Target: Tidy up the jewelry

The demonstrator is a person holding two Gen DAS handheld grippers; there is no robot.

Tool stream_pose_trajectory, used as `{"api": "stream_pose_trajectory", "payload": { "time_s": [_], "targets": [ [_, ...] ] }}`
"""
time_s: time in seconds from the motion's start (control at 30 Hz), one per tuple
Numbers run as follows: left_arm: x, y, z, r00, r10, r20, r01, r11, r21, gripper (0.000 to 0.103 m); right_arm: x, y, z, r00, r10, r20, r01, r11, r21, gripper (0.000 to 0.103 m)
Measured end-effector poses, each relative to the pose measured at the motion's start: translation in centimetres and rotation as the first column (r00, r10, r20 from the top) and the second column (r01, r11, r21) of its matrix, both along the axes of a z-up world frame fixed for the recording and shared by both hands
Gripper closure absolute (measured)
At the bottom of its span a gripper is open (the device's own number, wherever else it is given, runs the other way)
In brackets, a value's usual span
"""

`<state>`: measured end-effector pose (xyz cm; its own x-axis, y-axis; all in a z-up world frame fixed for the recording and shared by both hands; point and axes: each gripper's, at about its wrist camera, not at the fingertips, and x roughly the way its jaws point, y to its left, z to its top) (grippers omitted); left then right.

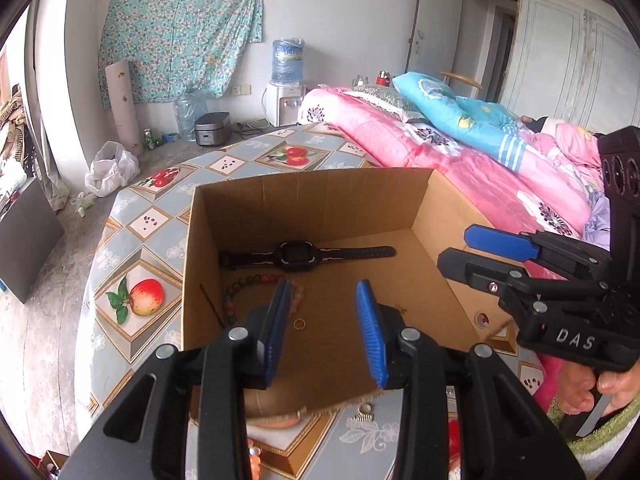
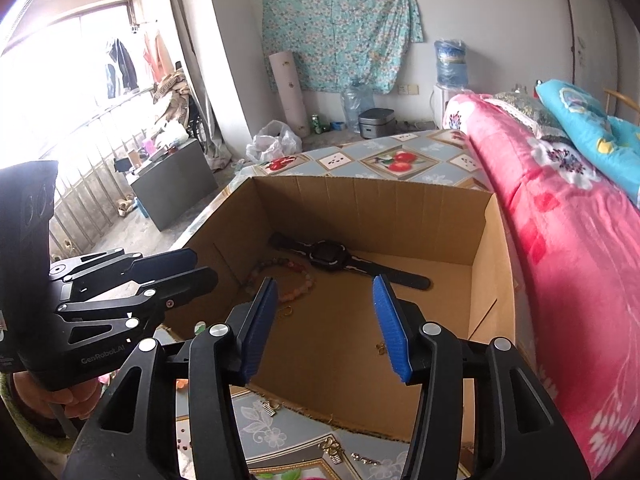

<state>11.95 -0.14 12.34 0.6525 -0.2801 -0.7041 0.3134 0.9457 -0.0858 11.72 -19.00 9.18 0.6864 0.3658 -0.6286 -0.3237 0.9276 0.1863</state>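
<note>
**A:** What fills my screens?

**B:** Largest first: I see the table (image 1: pixel 132 216) in its fruit-print cover running from centre frame to the lower left of the left wrist view. On it stands the open cardboard box (image 1: pixel 316 196), taking the middle of both views.

**A:** And my tools?

**B:** My left gripper (image 1: pixel 326 328) sits bottom centre of its own view, over the box's near edge, jaws set wide apart and holding nothing. My right gripper (image 2: pixel 332 322) is bottom centre of its view, also spread wide and empty.

**A:** The jewelry?

**B:** On the box floor, the black watch (image 1: pixel 298 257) lies flat along the far wall, centre frame. Just nearer is the beaded bracelet (image 1: pixel 248 282), partly hidden behind my left finger. A gold ring (image 1: pixel 299 324) lies between the left gripper's fingers. In the right wrist view a tiny gold piece (image 2: pixel 381 347) rests beside the right-hand pad; too small to identify. Outside the box, low in frame, a small silver clip (image 1: pixel 365 410) lies on the table.
</note>
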Motion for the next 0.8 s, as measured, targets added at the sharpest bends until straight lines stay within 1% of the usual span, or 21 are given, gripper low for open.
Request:
{"api": "stream_pose_trajectory", "payload": {
  "time_s": [0.1,0.2,0.3,0.37,0.47,0.57,0.6,0.7,0.8],
  "targets": [
    [-1.6,0.7,0.2,1.000,-0.015,0.012,0.015,0.999,-0.029,0.068,-1.0,-0.2,0.1,0.999,0.044,-0.016,-0.043,0.998,0.048,0.055],
    [-3.1,1.2,0.2,0.999,-0.035,0.021,0.036,0.998,-0.060,0.066,-2.1,-0.2,-0.1,0.993,0.110,-0.041,-0.105,0.989,0.105,0.055],
    [-4.3,1.5,-0.2,0.998,-0.058,0.018,0.059,0.995,-0.079,0.066,-3.2,0.0,-0.9,0.984,0.161,-0.078,-0.151,0.981,0.120,0.055],
    [-5.2,1.7,-0.6,0.997,-0.071,0.015,0.071,0.994,-0.079,0.066,-3.9,0.1,-1.6,0.978,0.177,-0.111,-0.164,0.979,0.123,0.055],
    [-6.1,1.6,-1.7,0.996,-0.086,-0.009,0.085,0.993,-0.084,0.065,-4.3,-0.1,-3.1,0.971,0.169,-0.171,-0.149,0.981,0.125,0.056],
    [-6.4,1.3,-3.0,0.995,-0.084,-0.045,0.080,0.992,-0.094,0.065,-3.9,-0.6,-4.9,0.961,0.129,-0.245,-0.102,0.987,0.121,0.056],
    [-6.4,1.3,-3.4,0.995,-0.081,-0.057,0.076,0.992,-0.097,0.065,-3.7,-0.8,-5.3,0.957,0.122,-0.265,-0.089,0.987,0.133,0.057],
    [-6.3,1.1,-4.2,0.995,-0.071,-0.072,0.065,0.994,-0.086,0.065,-3.4,-1.7,-6.1,0.952,0.086,-0.295,-0.045,0.989,0.142,0.059],
    [-6.0,1.2,-4.8,0.995,-0.060,-0.077,0.054,0.996,-0.076,0.065,-3.1,-2.5,-6.0,0.954,0.053,-0.294,-0.010,0.989,0.145,0.061]
  ]
}}
